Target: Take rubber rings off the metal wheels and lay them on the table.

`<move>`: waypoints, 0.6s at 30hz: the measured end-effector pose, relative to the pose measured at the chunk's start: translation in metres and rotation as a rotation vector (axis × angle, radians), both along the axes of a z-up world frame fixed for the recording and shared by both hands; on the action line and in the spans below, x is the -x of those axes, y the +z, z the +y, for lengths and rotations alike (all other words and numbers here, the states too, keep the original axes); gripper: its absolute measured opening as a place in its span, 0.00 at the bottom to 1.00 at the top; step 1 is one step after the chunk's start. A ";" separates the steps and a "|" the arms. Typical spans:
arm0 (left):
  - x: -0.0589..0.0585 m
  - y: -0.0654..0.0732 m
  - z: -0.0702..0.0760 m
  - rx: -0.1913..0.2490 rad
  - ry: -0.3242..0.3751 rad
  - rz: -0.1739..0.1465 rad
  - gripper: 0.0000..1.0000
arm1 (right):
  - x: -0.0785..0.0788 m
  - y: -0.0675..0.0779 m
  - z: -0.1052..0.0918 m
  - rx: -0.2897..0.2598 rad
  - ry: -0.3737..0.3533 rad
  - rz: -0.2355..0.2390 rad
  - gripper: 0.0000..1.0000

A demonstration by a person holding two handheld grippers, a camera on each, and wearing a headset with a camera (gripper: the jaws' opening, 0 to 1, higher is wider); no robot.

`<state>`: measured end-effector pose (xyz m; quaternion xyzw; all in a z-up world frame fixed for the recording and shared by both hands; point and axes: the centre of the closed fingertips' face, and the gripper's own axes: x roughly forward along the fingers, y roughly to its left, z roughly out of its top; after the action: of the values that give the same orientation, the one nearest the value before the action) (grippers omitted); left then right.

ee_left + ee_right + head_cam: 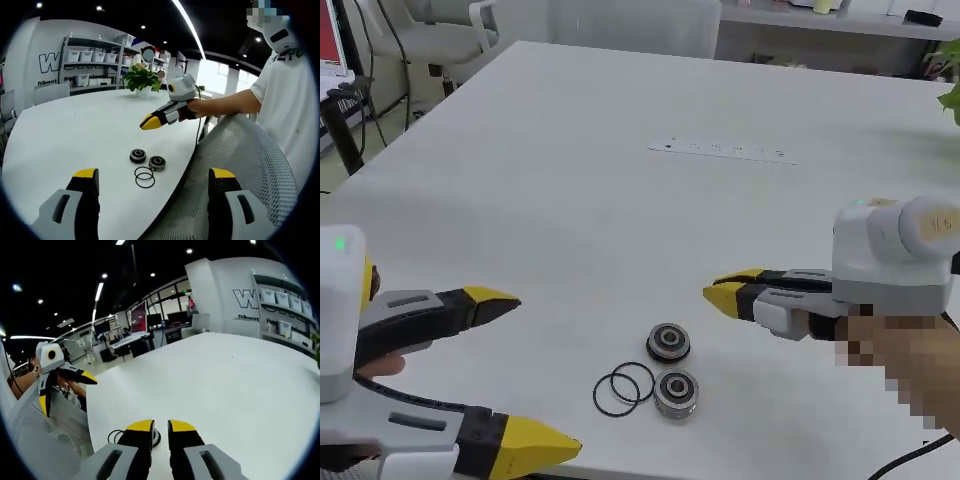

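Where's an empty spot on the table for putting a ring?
Bare table stretches beyond the two wheels up to the flush panel, and right of them near the right gripper. It is crowded near the front edge: rings lie beside the wheels, close to the open left gripper.

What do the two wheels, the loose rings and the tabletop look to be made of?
Wheels: metal, with silvery shiny rims and darker centres. Rings: thin black loops lying flat beside the wheels, probably rubber, and the finish is too fine to judge. Tabletop: smooth, pale, matte surface, perhaps laminate, though the look leaves it open.
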<state>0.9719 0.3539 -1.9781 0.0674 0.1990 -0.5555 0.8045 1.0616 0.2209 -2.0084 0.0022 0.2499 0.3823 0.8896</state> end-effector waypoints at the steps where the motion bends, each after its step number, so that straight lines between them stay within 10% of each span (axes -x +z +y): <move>1: 0.001 0.001 0.000 -0.010 -0.009 -0.015 0.88 | 0.000 -0.001 0.000 0.003 0.001 0.001 0.08; 18: -0.012 0.022 -0.003 -0.079 -0.059 -0.071 0.81 | 0.005 -0.013 -0.001 0.021 0.022 0.033 0.10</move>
<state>0.9837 0.3510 -1.9560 0.1249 0.1900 -0.5679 0.7911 1.0570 0.2199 -2.0211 -0.0037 0.2687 0.3890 0.8812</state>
